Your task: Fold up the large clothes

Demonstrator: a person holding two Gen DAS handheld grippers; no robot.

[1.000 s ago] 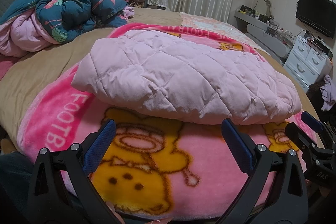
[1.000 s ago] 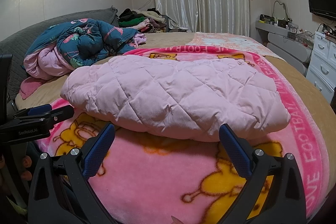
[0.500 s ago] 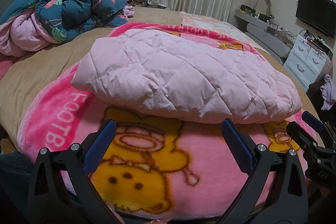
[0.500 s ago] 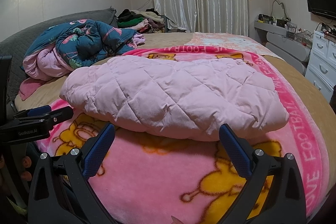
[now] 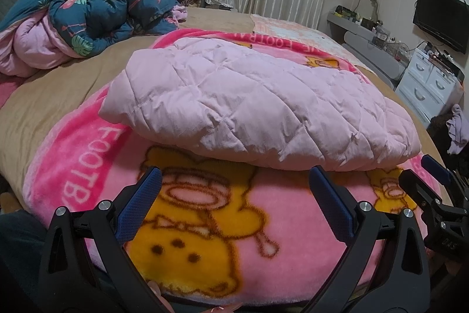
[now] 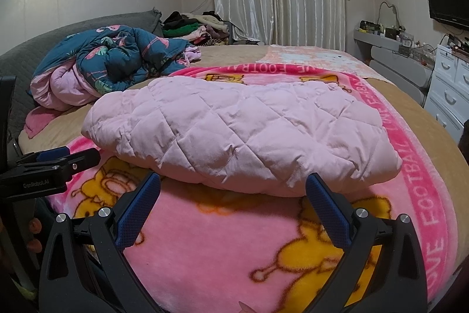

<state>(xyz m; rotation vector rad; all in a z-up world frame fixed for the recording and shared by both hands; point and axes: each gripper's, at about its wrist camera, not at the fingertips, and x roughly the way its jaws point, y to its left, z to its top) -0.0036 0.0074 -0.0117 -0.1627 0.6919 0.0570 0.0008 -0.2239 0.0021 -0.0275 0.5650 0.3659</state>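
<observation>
A pale pink quilted garment (image 5: 252, 107) (image 6: 240, 134) lies folded into a thick bundle on a pink cartoon blanket (image 5: 222, 228) (image 6: 222, 239) spread over the bed. My left gripper (image 5: 234, 204) hovers open just short of the bundle's near edge, nothing between its blue pads. My right gripper (image 6: 231, 204) is open too, facing the same near edge from further right. Each gripper shows at the side of the other's view: the right one (image 5: 433, 189) and the left one (image 6: 58, 163).
A dark blue flamingo-print duvet with pink lining (image 5: 85, 13) (image 6: 117, 60) is heaped at the bed's far left. Piled clothes (image 6: 193, 25) sit by the curtains. A white dresser (image 5: 431, 84) and shelf (image 6: 392, 49) line the right wall under a TV (image 5: 439, 16).
Both grippers stay open and nearly still; the views shift only slightly. The garment has not moved.
</observation>
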